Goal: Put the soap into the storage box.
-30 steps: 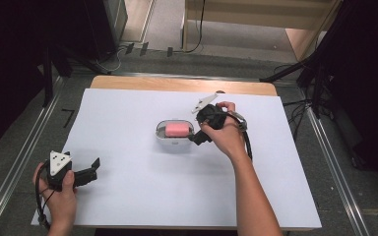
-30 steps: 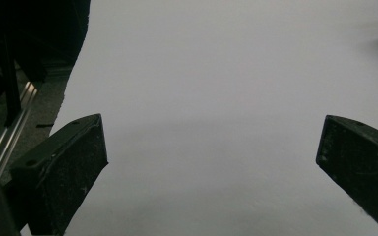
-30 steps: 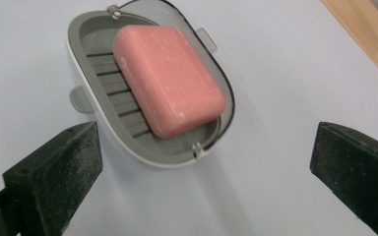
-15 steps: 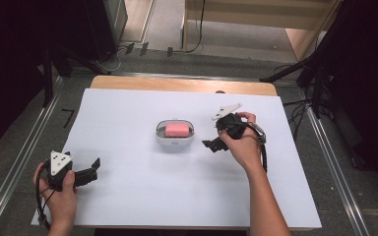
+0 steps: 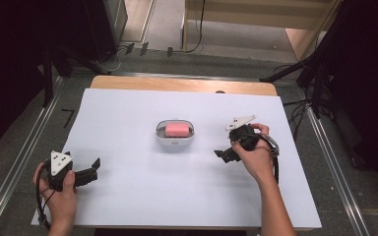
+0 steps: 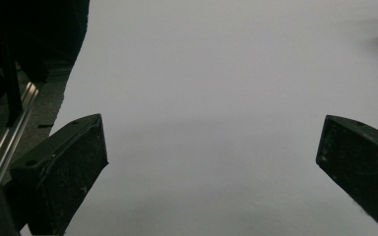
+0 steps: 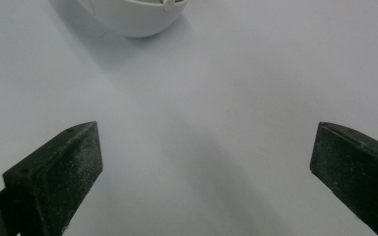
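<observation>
At the table's centre, the pink soap (image 5: 176, 129) lies in its white dish (image 5: 175, 141); right gripper (image 5: 225, 155), at three o'clock, and left gripper (image 5: 94, 168), at eight o'clock, rest with jaws spread, empty, likely because placing is done.

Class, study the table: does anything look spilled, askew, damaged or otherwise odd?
Nothing stands out. The white dish sits upright on the white table cover with the pink block lying inside it. Both tongs, left and right, are open and hold nothing.

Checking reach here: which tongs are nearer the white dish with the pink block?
Right. The right tongs sit just right of the dish, open and empty. The left tongs rest far off at the table's near left corner, open too.
</observation>
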A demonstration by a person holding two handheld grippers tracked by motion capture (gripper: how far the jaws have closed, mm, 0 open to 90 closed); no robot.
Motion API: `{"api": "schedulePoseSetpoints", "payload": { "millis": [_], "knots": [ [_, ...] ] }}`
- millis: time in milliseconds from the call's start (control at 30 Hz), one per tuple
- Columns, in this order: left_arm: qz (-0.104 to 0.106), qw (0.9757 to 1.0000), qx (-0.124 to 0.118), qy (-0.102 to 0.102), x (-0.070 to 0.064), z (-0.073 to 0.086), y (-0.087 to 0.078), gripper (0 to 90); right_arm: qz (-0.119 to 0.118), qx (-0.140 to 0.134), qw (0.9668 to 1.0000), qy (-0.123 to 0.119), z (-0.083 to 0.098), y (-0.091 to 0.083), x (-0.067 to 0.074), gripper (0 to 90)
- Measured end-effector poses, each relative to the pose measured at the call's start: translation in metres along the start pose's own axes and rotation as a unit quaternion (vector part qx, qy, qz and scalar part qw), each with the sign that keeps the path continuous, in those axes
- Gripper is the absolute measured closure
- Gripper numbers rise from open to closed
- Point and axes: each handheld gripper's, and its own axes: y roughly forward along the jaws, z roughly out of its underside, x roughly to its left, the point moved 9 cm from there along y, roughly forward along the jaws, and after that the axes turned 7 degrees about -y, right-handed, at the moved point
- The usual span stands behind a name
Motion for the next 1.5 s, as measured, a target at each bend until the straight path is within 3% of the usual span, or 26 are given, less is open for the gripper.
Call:
{"api": "schedulePoseSetpoints", "payload": {
  "millis": [367,867,1200,1500],
  "knots": [
    [-0.002,1.0,0.001,0.003,0.0,0.0,0.0,0.0,0.007,0.005,0.9998,0.015,0.026,-0.005,0.002,0.0],
    [-0.003,1.0,0.001,0.003,0.0,0.0,0.0,0.0,0.018,-0.01,0.9982,0.057,0.07,-0.021,0.003,0.0],
    [-0.002,1.0,0.001,0.005,0.0,0.0,0.0,0.0,0.024,-0.016,0.9973,0.068,0.09,-0.029,0.004,0.0],
    [-0.002,1.0,0.001,0.005,-0.001,0.0,0.0,0.0,0.039,-0.038,0.9941,0.094,0.107,-0.04,0.001,0.0]
  ]
}}
